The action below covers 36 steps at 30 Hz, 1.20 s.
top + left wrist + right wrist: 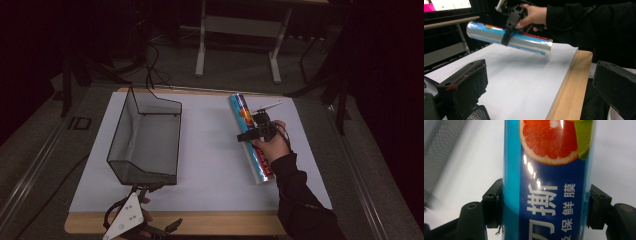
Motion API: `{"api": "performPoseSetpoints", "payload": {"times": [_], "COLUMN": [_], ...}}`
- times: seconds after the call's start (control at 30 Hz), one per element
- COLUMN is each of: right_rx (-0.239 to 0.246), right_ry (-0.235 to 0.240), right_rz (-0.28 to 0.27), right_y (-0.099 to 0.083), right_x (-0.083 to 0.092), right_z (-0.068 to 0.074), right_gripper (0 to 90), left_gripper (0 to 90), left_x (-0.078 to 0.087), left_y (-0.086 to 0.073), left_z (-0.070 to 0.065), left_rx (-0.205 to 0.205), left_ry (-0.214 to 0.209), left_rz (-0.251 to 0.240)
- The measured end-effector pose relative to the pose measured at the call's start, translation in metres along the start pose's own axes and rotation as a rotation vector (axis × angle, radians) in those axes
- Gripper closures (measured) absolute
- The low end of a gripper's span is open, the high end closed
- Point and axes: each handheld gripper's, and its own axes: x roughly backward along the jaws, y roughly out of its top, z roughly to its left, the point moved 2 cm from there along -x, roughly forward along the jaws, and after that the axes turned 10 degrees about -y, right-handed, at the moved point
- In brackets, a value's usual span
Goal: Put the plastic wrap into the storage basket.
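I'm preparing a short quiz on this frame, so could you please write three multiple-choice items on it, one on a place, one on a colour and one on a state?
1. Where does the mesh basket stand on the white board?
A. on its left part
B. on its right edge
C. on the floor beyond it

2. Which colour is most of the label on the cling film roll?
A. green
B. blue
C. black

3. How does the right gripper stand?
A. open above the roll
B. shut on nothing
C. shut on the roll

Answers: 1 A, the high view shows the basket left of the roll. 2 B, the right gripper view shows a blue label with a grapefruit slice. 3 C, both jaws press the roll's sides, and the left gripper view shows it clear of the board.
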Motion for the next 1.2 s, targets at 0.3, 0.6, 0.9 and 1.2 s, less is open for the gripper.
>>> {"api": "performPoseSetpoints", "payload": {"times": [0.3,0.6,0.9,1.2], "right_rx": [-0.009,-0.001,-0.006,-0.023], "right_ry": [0.045,0.094,0.148,0.158], "right_rz": [-0.092,-0.201,-0.267,-0.336], "right_y": [0.022,0.045,0.060,0.078], "right_x": [0.025,0.051,0.065,0.073], "right_z": [0.017,0.047,0.074,0.109], "right_gripper": [31.6,31.7,31.7,31.7], "left_gripper": [0.3,0.4,0.3,0.3], "left_x": [0.000,0.001,0.003,0.002], "left_y": [0.000,0.000,0.001,0.000], "left_z": [0.001,0.002,0.004,0.004], "left_rx": [0.000,0.002,0.001,-0.011], "left_ry": [0.002,0.003,0.017,0.048], "left_rz": [-0.003,-0.005,-0.008,0.018]}}
